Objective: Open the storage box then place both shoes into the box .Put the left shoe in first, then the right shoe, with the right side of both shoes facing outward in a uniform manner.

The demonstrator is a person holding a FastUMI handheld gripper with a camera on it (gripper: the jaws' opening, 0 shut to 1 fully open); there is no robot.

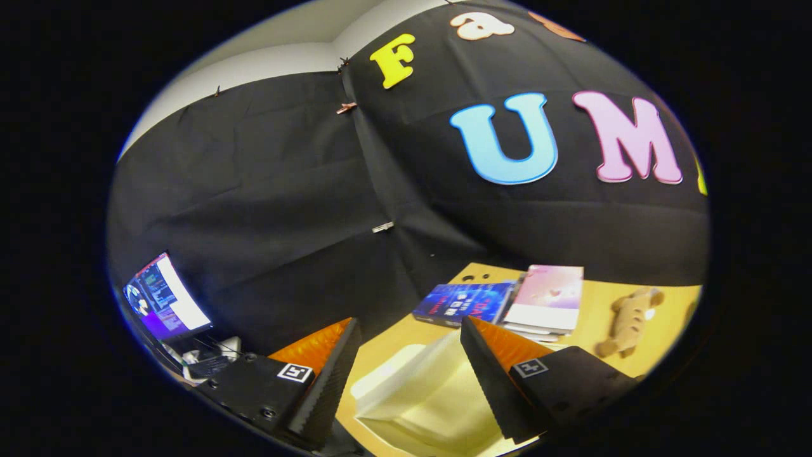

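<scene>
A pale cream storage box [425, 393] sits on the wooden table [596, 317], low between and just under my fingers. Its lid looks down, and part of it is hidden behind my right finger [491, 374]. My gripper [409, 330] is tilted and held above the box, open, with nothing between the fingers. It points mostly at the black cloth wall beyond the table.
Beyond the fingers lie a dark blue book [463, 303] and a pink book on a small stack [549, 298]. A tan plush toy [628, 320] lies to their right on the table. A lit monitor [166, 297] stands off the table to the left.
</scene>
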